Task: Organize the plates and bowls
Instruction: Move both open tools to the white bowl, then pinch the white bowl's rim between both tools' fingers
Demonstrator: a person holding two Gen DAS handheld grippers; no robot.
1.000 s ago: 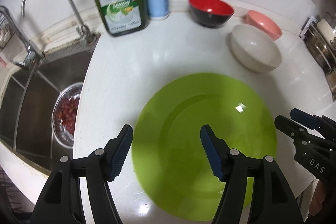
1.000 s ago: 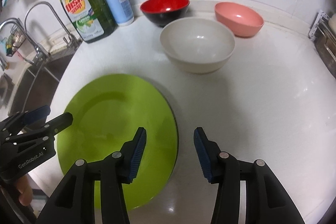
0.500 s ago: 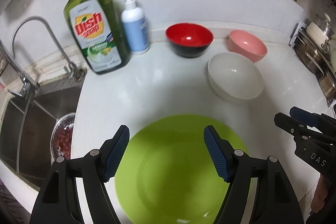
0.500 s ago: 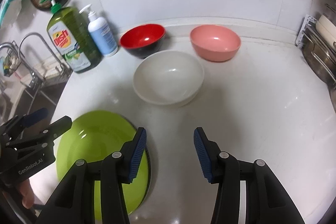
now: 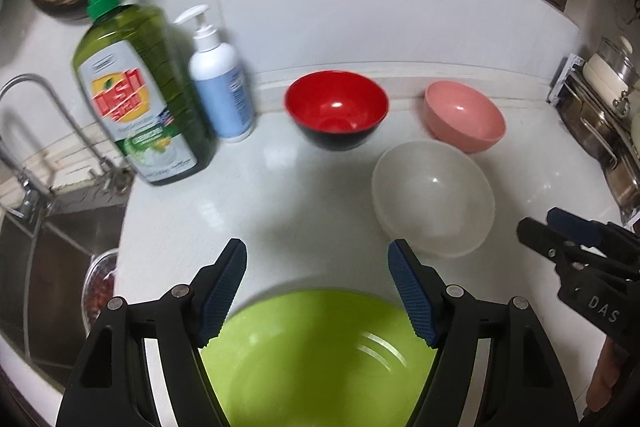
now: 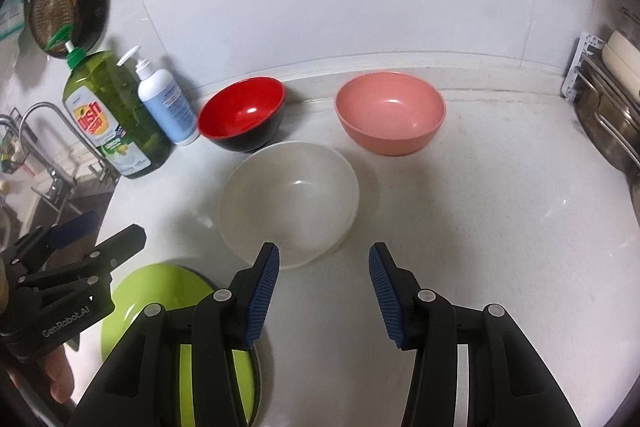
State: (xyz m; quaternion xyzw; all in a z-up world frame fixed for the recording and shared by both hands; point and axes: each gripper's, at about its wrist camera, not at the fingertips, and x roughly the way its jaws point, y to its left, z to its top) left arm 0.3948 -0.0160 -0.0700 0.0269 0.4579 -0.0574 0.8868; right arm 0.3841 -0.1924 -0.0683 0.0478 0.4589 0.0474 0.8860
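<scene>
Both grippers have drawn back from the flat round green plate (image 5: 316,355); left gripper (image 5: 316,291) and right gripper (image 6: 324,295) keep their fingers spread, empty, so the white bowl (image 6: 288,199) seems next.

Dim, even indoor light. Fisheye bends and darkens frame edges. Motion blur smears dish soap bottle (image 5: 140,107) upper left; glare streaks on green plate (image 5: 320,355).

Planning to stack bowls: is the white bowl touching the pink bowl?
Apart. The right wrist view shows bare counter between the white bowl and the pink bowl.
</scene>
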